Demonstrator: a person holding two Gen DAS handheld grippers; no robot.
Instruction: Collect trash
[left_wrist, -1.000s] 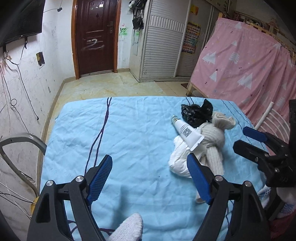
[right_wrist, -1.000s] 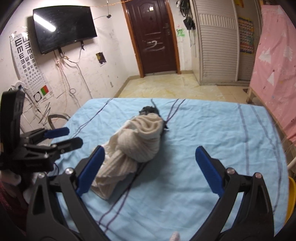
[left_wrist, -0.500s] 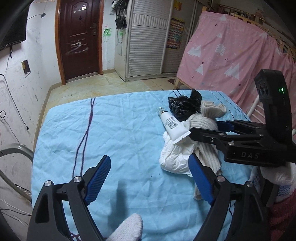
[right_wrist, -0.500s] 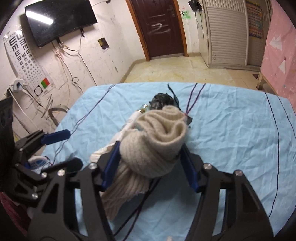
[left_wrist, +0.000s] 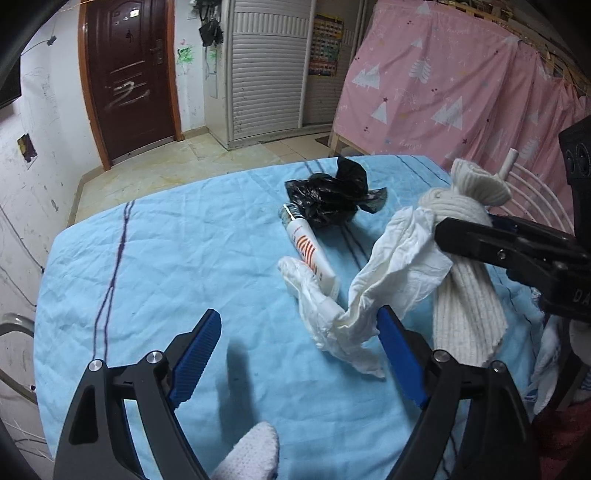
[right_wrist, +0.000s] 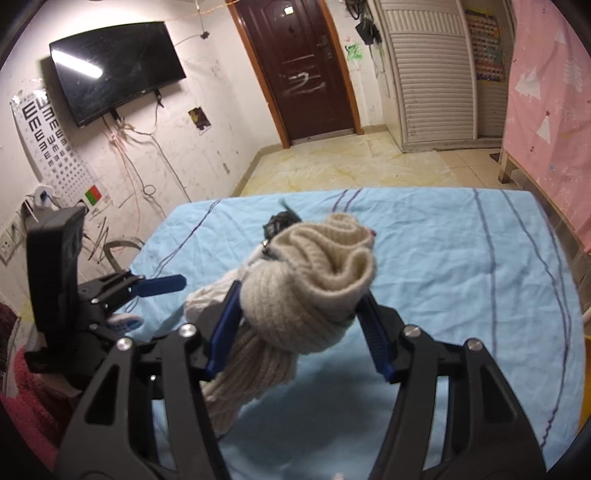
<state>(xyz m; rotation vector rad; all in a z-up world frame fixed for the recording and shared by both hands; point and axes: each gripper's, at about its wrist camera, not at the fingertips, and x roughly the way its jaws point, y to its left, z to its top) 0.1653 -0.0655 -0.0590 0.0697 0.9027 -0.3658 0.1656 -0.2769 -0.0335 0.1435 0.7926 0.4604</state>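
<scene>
Cream ribbed knit, a rolled sock (left_wrist: 463, 280), hangs lifted at the right side of the left wrist view, pinched near its upper end by the right hand-held gripper (left_wrist: 476, 230), whose dark fingers come in from the right edge. A crumpled white tissue (left_wrist: 391, 273) trails from the same pinch down to the light blue bed sheet (left_wrist: 184, 258), where its lower end lies just beside the right pad of the left hand-held gripper (left_wrist: 299, 350). That gripper's blue pads stand wide apart with only bare sheet between them, low over the near part of the bed. A white tube with orange stripes (left_wrist: 312, 254) lies toward the far right part of the bed, its capped end touching a crumpled black plastic bag (left_wrist: 328, 201) near the far edge. A white-gloved fingertip (left_wrist: 251, 454) shows at the bottom.

In the right wrist view, the right hand-held gripper (right_wrist: 299, 321) is clamped on the sock (right_wrist: 310, 291), both blue pads pressing the bundle's sides; the knit tail hangs below, clear of the sheet (right_wrist: 461, 277). Part of the tissue (right_wrist: 207, 295) shows behind the left pad, and the black bag (right_wrist: 280, 221) peeks out beyond the sock. The left hand-held gripper (right_wrist: 159, 284) is at the left edge of the bed, its pads apart.
</scene>
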